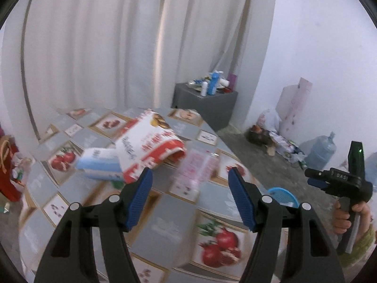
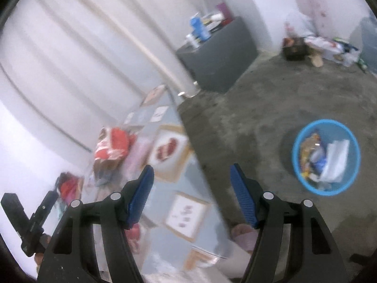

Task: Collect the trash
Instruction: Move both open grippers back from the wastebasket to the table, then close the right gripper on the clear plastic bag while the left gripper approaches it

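Nearest my left camera, the left hand-held gripper (image 1: 189, 179) hangs with its blue pads spread wide and nothing between them, just above the surface (image 1: 165, 226) with its pomegranate-print cloth; directly ahead of the gap lies a pale pink wrapper (image 1: 198, 167), flat on the cloth and badly blurred; to its left a red-and-white snack bag (image 1: 150, 146) curls over on itself, with a small blue-and-white packet (image 1: 100, 165) touching its near-left edge. The right hand-held gripper (image 2: 192, 179) is likewise spread and carrying nothing, held off the edge of the surface; from its view the blue bin (image 2: 326, 156) stands on the concrete floor (image 2: 247, 108), well apart from the surface, already holding wrappers and a clear bag.

I judge the trash on the surface is what remains to collect, and the pink wrapper looks like the closest pick; both views are smeared, so I cannot place its edges exactly, and closing now could pinch the cloth instead or slide the thin film away; the snack bag is springy and may pop out of a shallow grip; the bin sits low and off to the side, so a light wrapper released from height could drift past its rim.
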Tool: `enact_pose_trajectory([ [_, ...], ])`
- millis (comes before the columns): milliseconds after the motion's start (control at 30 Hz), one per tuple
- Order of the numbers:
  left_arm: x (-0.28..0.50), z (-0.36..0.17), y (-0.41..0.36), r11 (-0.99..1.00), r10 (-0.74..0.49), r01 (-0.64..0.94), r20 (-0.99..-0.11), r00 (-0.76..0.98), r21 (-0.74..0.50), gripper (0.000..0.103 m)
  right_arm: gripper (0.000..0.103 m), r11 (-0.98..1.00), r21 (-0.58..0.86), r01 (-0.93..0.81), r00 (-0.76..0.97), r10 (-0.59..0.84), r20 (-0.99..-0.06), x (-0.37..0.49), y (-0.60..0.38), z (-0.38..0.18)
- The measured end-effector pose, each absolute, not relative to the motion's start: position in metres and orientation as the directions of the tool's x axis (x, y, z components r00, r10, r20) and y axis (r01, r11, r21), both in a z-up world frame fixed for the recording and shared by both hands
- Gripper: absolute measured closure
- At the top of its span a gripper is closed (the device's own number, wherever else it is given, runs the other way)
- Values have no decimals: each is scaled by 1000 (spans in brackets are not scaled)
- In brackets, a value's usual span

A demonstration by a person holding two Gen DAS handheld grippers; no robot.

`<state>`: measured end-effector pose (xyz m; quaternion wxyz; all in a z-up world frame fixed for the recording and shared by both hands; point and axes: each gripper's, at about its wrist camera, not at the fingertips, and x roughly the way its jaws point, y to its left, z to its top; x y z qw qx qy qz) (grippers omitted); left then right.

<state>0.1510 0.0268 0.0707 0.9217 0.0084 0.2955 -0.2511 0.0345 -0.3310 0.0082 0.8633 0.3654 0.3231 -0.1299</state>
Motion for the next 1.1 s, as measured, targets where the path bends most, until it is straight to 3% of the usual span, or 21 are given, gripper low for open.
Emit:
enact_pose_trajectory([
  [233,184,62,27,883,-416,467,-551,723,-54,38,40,699,595,398,737,142,-661,102,-303,6],
  [633,222,35,-3,859,-353,500,-581,733,108,38,51,670,613,420,658,241,-714,186,-294,-24],
  [1100,254,11,-25,844,-310,504,-602,736,182,42,64,777,435,456,590,103,-801,239,-296,-51],
])
